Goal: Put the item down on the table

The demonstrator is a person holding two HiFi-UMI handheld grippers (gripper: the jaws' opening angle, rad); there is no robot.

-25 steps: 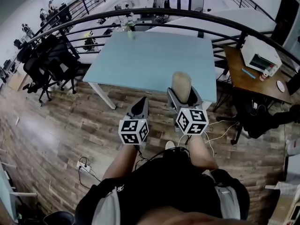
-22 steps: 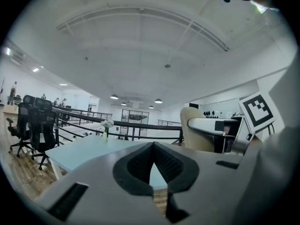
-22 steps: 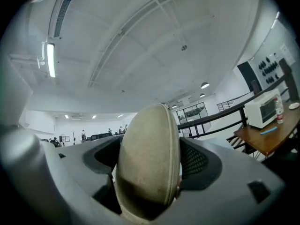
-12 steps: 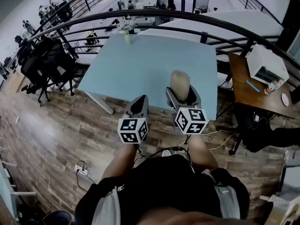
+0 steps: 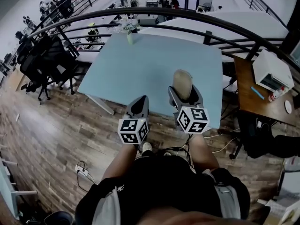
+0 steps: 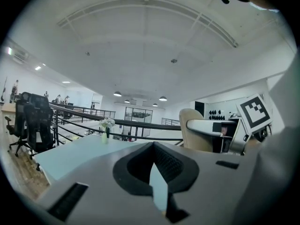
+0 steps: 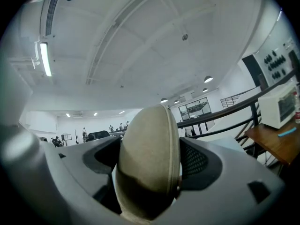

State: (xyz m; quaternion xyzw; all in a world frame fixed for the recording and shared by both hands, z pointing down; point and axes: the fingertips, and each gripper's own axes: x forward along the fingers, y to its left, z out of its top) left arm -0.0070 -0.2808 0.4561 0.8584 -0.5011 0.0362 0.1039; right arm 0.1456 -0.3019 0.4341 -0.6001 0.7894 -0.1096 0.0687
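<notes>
The right gripper (image 7: 149,170) clamps a beige oval case (image 7: 146,149) between its two jaws, which press against the case's broad sides; the case stands on end with a seam running up its right edge, and its rounded top pokes out past the jaw tips. In the head view the case (image 5: 182,82) sits right of centre, held over the near right part of a pale blue table (image 5: 140,64), carried in the jaws and not resting on the tabletop. The left gripper (image 6: 153,148), just to the left and lower in the head view, is pinched closed with nothing in it: its jaw tips meet, leaving only a thin wedge of light below them. Each tool carries a cube with square markers, the right one (image 5: 192,120) near the frame's centre and the left one (image 5: 133,130) beside it, both above the person's dark clothing at the bottom. A small vase of flowers (image 5: 130,32) stands at the table's far edge. A curved black railing (image 5: 154,14) arcs behind the table across the top of the frame. Black office chairs (image 5: 44,62) cluster at upper left; a wooden desk (image 5: 251,90) with a white appliance (image 5: 272,71) fills the right edge. A power strip (image 5: 83,165) lies on the wooden floor (image 5: 51,135) at lower left.
</notes>
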